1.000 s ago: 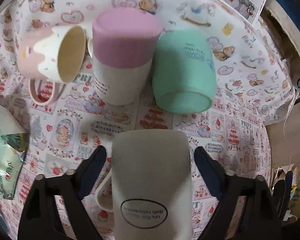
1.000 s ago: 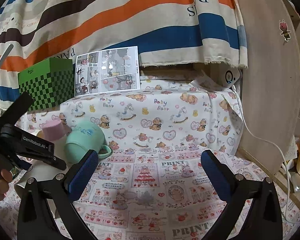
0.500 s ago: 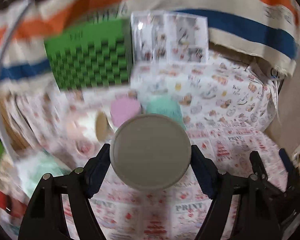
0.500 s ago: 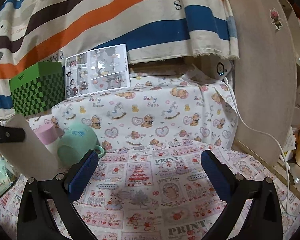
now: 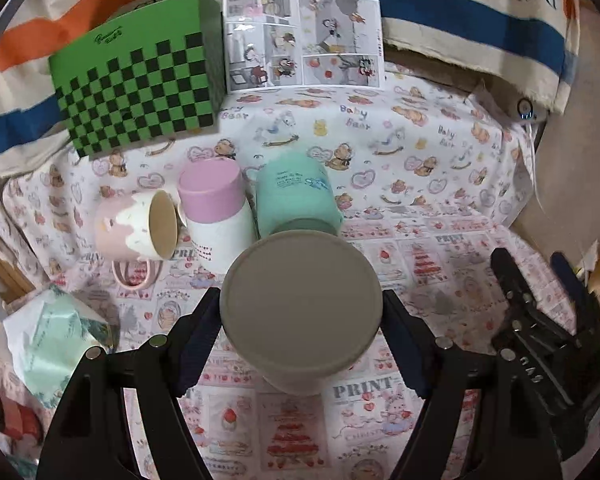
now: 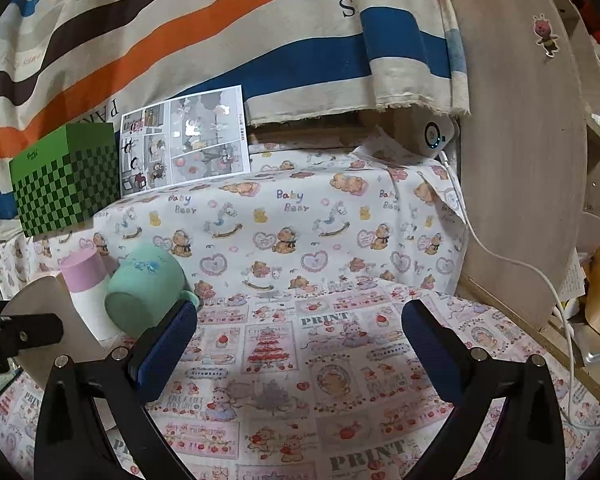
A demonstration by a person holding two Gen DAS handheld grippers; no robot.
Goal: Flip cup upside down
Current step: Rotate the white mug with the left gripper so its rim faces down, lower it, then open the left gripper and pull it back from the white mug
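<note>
- Dim, warm indoor light; no glare.
- Soft shadow under the grey cup (image 5: 301, 308).
- Fisheye bending and black corners.
- Slight blur at 3 o'clock, left wrist view.

Cup (image 5: 301, 312) between the fingers of the left gripper (image 5: 302, 332), base toward the camera, above the counter (image 5: 420, 208). Behind it, a row of three mugs: mug on its side (image 5: 136, 226) at left, upside-down mug (image 5: 216, 216) in the middle, tilted mug (image 5: 296, 196) at right, each touching or just beside its neighbour. Box (image 5: 136, 80) at the back left; picture sheet (image 5: 302, 40) just right of it, leaning against the hanging cloth (image 5: 460, 12). Packet (image 5: 56, 336) at the near left. Right gripper (image 6: 300, 344) to the right of the row, above bare counter.
</note>
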